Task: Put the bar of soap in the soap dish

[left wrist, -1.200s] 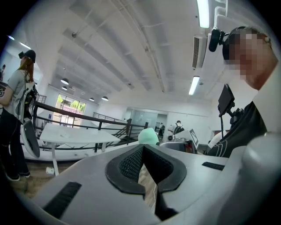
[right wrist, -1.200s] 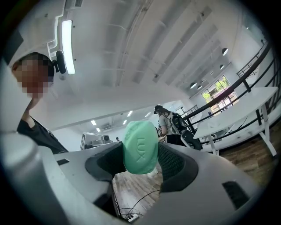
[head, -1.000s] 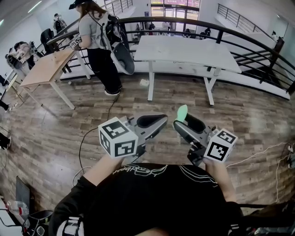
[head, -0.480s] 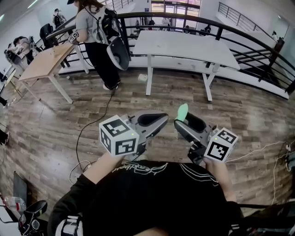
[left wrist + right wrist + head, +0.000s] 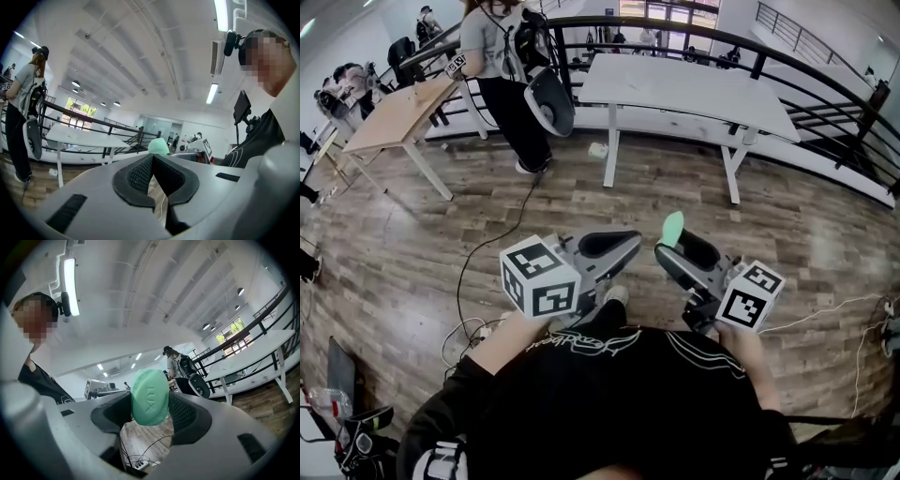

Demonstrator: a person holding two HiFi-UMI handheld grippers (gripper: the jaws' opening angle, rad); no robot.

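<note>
The bar of soap (image 5: 150,397) is clamped between the pads of the right gripper (image 5: 151,414). It is held upright, and its pale green upper half is seen above the jaw tips. In the head view the bar of soap (image 5: 672,228) is carried at the far end of the right gripper (image 5: 667,249), over the wooden floor (image 5: 412,253). The left gripper (image 5: 152,158) is closed at its tips, with nothing held between the pads. The left gripper (image 5: 628,244) is kept just left of the right one, both close in front of the wearer's chest.

Against the picture of half a second ago, both grippers are found almost where they were. A light shoe (image 5: 614,295) has come into view beneath them. The white table (image 5: 675,89) and the standing person (image 5: 502,84) at the far side are shifted slightly in the view. A black cable (image 5: 478,272) is trailed across the floor on the left.
</note>
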